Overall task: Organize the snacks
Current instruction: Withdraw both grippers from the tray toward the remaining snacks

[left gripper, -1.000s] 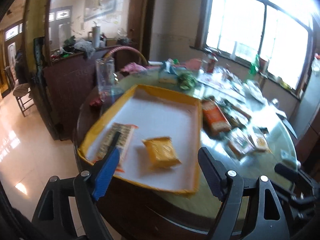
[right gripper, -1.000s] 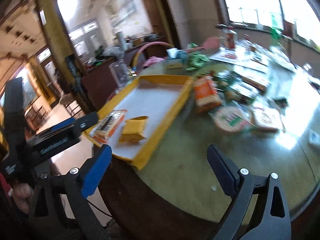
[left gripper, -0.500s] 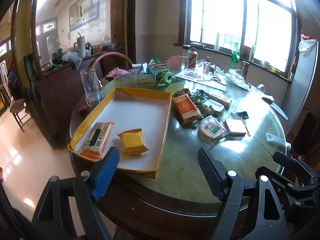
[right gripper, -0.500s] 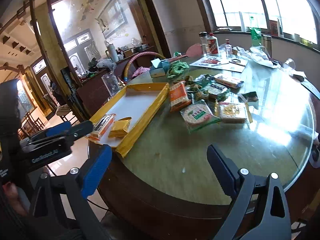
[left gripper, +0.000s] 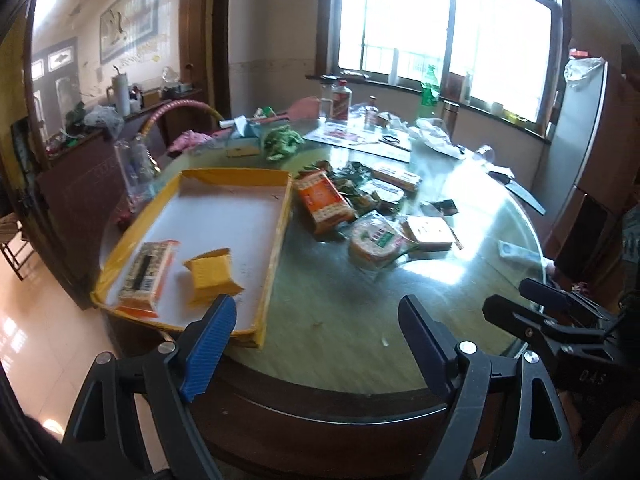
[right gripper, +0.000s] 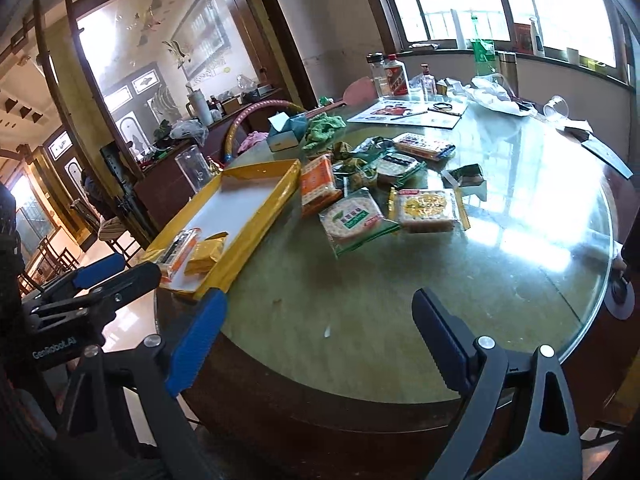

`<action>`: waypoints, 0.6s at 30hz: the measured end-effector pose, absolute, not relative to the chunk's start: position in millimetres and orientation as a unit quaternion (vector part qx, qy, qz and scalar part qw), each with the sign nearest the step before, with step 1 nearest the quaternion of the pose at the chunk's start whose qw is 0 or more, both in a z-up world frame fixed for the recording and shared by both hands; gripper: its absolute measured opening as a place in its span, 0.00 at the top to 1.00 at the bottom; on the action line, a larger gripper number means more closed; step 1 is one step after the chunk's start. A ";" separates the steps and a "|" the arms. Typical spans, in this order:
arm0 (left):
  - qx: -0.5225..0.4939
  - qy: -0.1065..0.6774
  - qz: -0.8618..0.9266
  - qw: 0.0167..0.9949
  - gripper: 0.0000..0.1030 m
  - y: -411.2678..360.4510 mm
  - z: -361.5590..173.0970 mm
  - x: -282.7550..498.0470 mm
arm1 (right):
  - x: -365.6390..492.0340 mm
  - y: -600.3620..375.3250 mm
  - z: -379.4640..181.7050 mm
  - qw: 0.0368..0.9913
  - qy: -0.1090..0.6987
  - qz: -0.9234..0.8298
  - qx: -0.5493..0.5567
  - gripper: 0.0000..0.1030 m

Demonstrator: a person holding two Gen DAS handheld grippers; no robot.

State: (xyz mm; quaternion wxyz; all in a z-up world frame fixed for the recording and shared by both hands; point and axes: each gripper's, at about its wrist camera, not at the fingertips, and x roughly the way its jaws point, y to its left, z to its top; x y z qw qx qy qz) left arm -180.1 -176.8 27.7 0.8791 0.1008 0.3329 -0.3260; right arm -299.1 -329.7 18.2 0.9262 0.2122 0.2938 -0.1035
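A yellow-rimmed tray [left gripper: 280,224] [right gripper: 264,208] lies on the left of the round glass-topped table [left gripper: 352,320] [right gripper: 400,312]. It holds an orange-edged cracker pack [left gripper: 146,272] [right gripper: 180,250] and a yellow packet [left gripper: 212,276] [right gripper: 206,254]. To its right lie loose snacks: an orange pack [left gripper: 324,200] [right gripper: 318,184], a round green-labelled rice-cake pack [left gripper: 376,242] [right gripper: 354,218], a square biscuit pack [left gripper: 430,232] [right gripper: 428,208] and several more behind. My left gripper [left gripper: 320,320] and right gripper [right gripper: 320,312] are both open and empty, above the table's near edge.
Bottles [left gripper: 340,100], a green bottle [left gripper: 429,92], papers [right gripper: 412,114], a tissue box [right gripper: 286,132], a green cloth [left gripper: 282,142] and a glass jar [left gripper: 136,168] crowd the far side. A chair back [left gripper: 180,110] stands behind. The other gripper [left gripper: 560,320] [right gripper: 92,284] shows in each view.
Both cameras have pulled back and swung right, so the whole table and snack pile show. The left gripper no longer hovers over the tray. Nothing on the table moved.
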 end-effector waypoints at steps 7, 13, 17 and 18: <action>0.088 0.383 -0.341 0.854 0.19 -206.1 3.8 -152.1 | -276.7 -363.0 7.0 0.919 0.319 -0.098 0.211 0.08; 0.084 0.403 -0.353 0.840 0.19 -226.6 -12.3 -136.7 | -232.4 -407.5 -9.1 0.910 0.356 -0.067 0.203 0.08; 0.080 0.416 -0.359 0.832 0.19 -234.9 -20.7 -129.0 | -199.0 -435.9 -16.0 0.904 0.375 -0.045 0.201 0.09; 0.081 0.417 -0.359 0.831 0.19 -236.3 -22.0 -127.0 | -189.3 -443.7 -16.8 0.904 0.378 -0.046 0.196 0.09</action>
